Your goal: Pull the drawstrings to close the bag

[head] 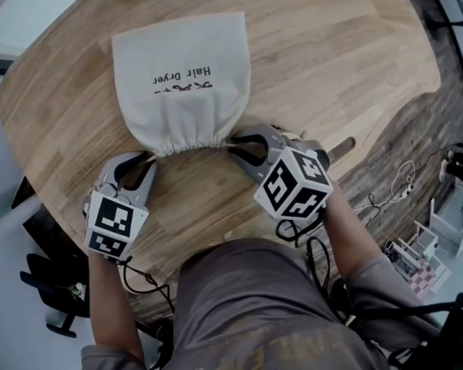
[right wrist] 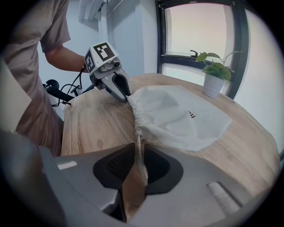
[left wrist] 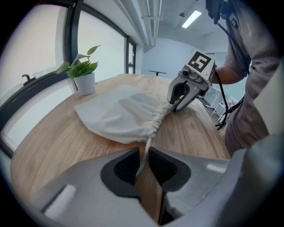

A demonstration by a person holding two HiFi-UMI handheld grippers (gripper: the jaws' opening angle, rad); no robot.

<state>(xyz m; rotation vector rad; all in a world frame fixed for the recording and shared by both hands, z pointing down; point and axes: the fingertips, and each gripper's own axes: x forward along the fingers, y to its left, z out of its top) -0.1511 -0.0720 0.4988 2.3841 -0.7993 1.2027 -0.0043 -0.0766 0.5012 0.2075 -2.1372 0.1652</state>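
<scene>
Leftward first, the left gripper (head: 141, 165) sits low over the round wooden table (head: 349, 75). Its jaws are drawn in to a narrow slit and pinch the left drawstring (left wrist: 147, 146). That cord runs straight from between the dark pads up to the bag's gathered corner. The gripper's marker cube faces up at the person's near edge of the table.

Just right of it the cream cloth hair dryer bag (head: 182, 75) lies flat on the wood, printed "Hair Dryer". Its rounded bottom end points away from the person and its mouth (head: 188, 145) toward them. The mouth is puckered into tight folds and spans the gap between the two grippers.

At the mouth's right corner the right drawstring (right wrist: 139, 148) comes out and passes between the jaws of the right gripper (head: 244, 148). These jaws are likewise nearly together and clamp the cord. Both grippers point inward at the bag from opposite sides.

A small potted plant (left wrist: 85, 76) in a white pot stands on the table beyond the bag, near the window.
</scene>
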